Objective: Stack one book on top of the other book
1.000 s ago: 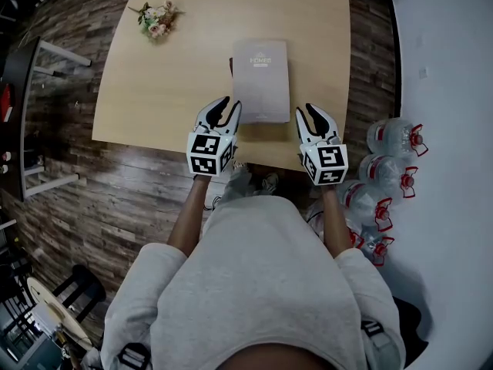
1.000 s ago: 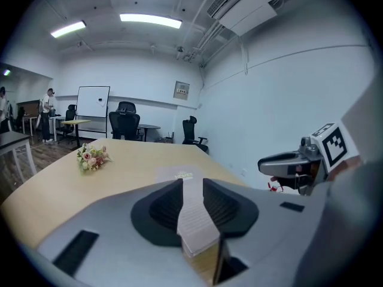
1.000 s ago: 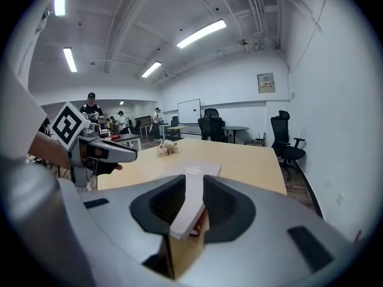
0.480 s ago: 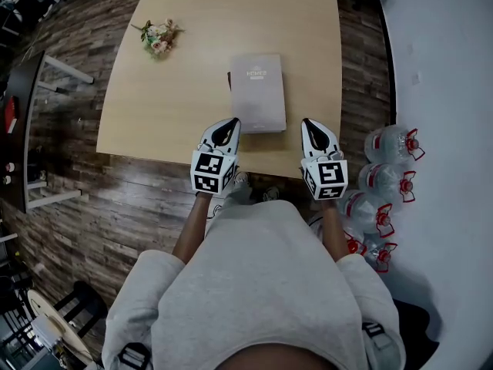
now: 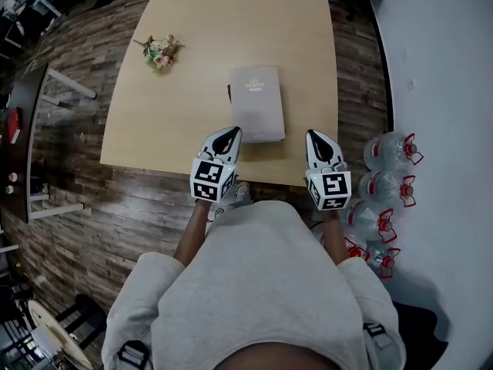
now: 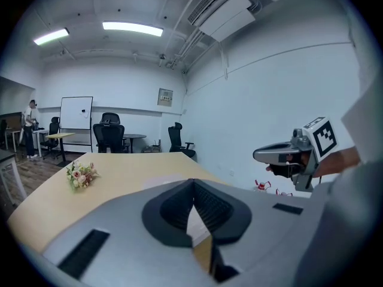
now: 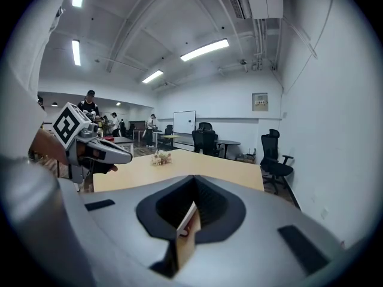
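A grey book (image 5: 256,102) lies flat on the wooden table (image 5: 169,114), a little right of the middle. A dark edge of a second book (image 5: 229,92) peeks out from under its left side. My left gripper (image 5: 229,135) hovers at the book's near left corner, jaws shut with nothing between them. My right gripper (image 5: 318,137) hangs apart from the book's near right corner, also shut and empty. In the left gripper view the shut jaws (image 6: 192,187) point across the table, and the right gripper (image 6: 281,155) shows at the right. The right gripper view shows its own shut jaws (image 7: 192,181).
A small bunch of flowers (image 5: 159,51) lies at the table's far left. Several large water bottles (image 5: 385,176) lie on the floor to the right, beside a white wall (image 5: 447,91). Office chairs (image 6: 111,130) and a whiteboard (image 6: 76,112) stand beyond the table.
Both grippers stood open beside the book's near corners a second ago. Both are now shut and have drawn back a little towards the table's near edge. The book has not moved.
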`<state>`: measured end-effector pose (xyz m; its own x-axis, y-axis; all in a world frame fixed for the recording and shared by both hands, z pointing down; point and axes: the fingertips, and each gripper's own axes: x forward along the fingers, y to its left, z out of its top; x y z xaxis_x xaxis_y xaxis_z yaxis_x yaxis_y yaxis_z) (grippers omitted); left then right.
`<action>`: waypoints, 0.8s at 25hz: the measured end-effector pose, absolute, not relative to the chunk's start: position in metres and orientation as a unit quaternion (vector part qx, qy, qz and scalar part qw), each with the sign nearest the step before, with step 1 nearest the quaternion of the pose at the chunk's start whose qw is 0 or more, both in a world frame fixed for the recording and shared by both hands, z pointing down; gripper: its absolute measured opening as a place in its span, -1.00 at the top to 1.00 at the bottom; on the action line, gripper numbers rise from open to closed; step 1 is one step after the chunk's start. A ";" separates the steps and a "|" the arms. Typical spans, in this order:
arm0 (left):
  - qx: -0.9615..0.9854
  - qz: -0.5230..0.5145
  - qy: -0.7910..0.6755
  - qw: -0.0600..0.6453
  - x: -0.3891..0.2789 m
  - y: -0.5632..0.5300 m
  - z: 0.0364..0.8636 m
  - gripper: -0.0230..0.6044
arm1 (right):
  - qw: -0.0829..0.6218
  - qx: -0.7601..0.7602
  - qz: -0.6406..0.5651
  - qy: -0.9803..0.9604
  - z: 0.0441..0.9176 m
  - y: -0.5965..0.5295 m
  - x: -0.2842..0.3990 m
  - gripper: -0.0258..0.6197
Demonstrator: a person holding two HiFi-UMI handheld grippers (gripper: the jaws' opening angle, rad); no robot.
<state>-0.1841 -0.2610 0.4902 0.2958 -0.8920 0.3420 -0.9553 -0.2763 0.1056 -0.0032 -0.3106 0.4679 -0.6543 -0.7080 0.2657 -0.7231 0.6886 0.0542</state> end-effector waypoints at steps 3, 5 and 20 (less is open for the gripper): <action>0.793 0.105 -0.584 0.139 -0.184 -0.262 0.485 0.90 | 0.133 0.394 0.025 -0.909 0.466 -0.307 -0.003 0.91; 0.794 0.106 -0.584 0.132 -0.185 -0.264 0.482 0.90 | 0.131 0.393 0.022 -0.910 0.464 -0.306 -0.003 0.91; 0.788 0.106 -0.593 0.126 -0.197 -0.265 0.477 0.90 | 0.130 0.396 0.026 -0.908 0.466 -0.302 -0.003 0.91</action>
